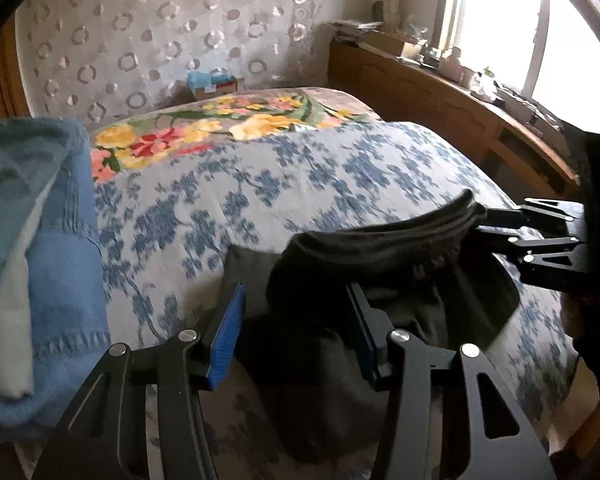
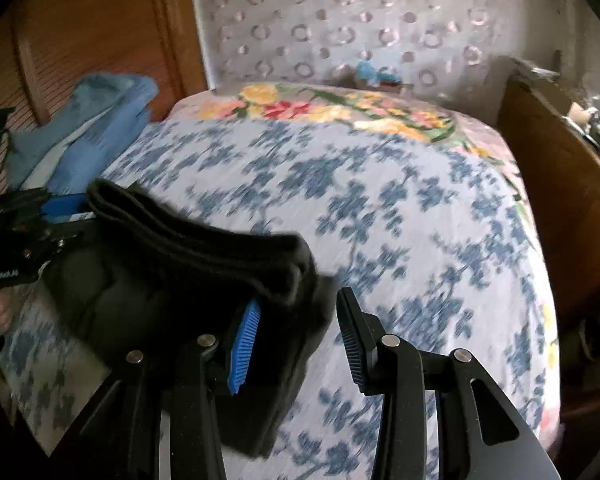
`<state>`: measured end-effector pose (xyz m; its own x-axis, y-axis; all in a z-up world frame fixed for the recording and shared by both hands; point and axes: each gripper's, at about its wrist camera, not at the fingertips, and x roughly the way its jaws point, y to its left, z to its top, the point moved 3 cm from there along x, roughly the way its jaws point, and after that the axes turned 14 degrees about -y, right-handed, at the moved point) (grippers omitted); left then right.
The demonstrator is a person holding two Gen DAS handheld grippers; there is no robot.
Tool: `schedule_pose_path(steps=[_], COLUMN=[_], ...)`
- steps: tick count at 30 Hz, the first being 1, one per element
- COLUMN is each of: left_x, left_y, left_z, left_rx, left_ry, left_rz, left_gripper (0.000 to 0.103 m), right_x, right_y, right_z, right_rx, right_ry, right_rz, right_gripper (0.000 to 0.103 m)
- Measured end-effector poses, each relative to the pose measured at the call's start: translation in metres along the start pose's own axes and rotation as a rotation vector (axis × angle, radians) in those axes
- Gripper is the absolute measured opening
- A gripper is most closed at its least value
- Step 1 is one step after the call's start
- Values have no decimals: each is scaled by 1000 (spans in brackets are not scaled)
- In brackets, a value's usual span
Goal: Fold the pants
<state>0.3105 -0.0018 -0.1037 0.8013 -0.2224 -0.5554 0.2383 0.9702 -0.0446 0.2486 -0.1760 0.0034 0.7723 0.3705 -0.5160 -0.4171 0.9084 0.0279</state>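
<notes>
Dark pants (image 1: 380,248) lie bunched at the near edge of a bed with a blue floral cover (image 1: 260,184). Their thick folded waistband edge rises in a ridge. My left gripper (image 1: 296,316) is open, its blue pads on either side of the left end of the pants. My right gripper (image 2: 296,340) is open at the other end of the pants (image 2: 188,272); a corner of the cloth lies between its fingers. The right gripper also shows in the left wrist view (image 1: 496,228), by the waistband's right end.
A blue towel or blanket (image 1: 32,240) is piled at the left of the bed. A floral blanket (image 1: 236,120) covers the far end by the patterned wall. A wooden ledge (image 1: 460,96) with clutter runs along the right under the window.
</notes>
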Motion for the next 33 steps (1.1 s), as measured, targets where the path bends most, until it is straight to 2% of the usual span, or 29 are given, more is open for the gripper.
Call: schedule_pose_path(steps=[3,10,16,19,27,29,33], left_x=[4,-15,-39,-45,-46,-43,-36], left_y=[7,11,-1,-6,-11,-11,-8], left_z=[0,-10,-24,-32,-46,-49,-53], left_rx=[-9,-50,-46,-34,-27,-20,-18], left_ry=[3,-11,-16,-10,15,27,49], left_rz=[34,21,-36,-37,-44,-34,-13], left_gripper=[51,51,51,51,51,51,51], right_x=[0,-23,-52,-61,-60,-56,-49], right_y=[-4,-2,0,4,9,8,6], right_z=[3,-9,-24,-33,-51,-52,-53], right_rx=[11,38,67,68,95,105,114], right_ry=[-18,-38,-31,-19,22,31,46], right_rz=[-45,7,50,58,71,78,87], right_gripper=[41,41,41,41,40,35,31])
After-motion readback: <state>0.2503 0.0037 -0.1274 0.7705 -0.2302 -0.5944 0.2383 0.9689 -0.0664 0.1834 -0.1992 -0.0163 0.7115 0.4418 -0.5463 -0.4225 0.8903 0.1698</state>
